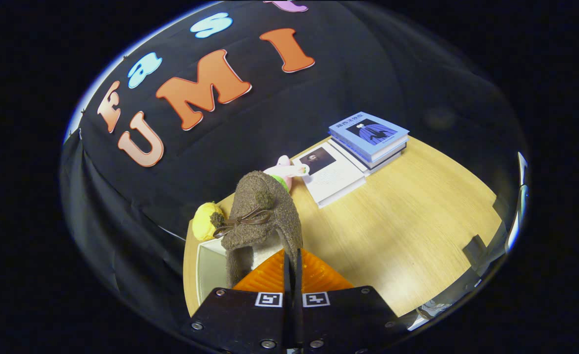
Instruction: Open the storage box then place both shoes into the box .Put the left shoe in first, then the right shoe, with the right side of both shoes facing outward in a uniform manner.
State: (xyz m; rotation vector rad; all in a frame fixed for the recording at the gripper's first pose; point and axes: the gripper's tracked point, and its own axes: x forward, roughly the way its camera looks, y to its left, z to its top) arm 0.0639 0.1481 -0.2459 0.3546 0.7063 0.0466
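gripper view: wood table (417, 221) w/ books (368, 137), gripper (292, 268) pinching shoe (262, 211)

Rough matt felt-like shoe (262, 216) (thin glossy bow), pale smooth wood-grain table (417, 221), glossy paper books (368, 135) at one o'clock beyond it

Gripper (293, 268) tilted relative to table, fingers drawn nearly together, only thin slit between them. Both fingers (314, 275) pinch edge of brown fuzzy shoe (262, 216), which hangs lifted just ahead of fingertips. Gripper body with two square markers sits behind fingers.
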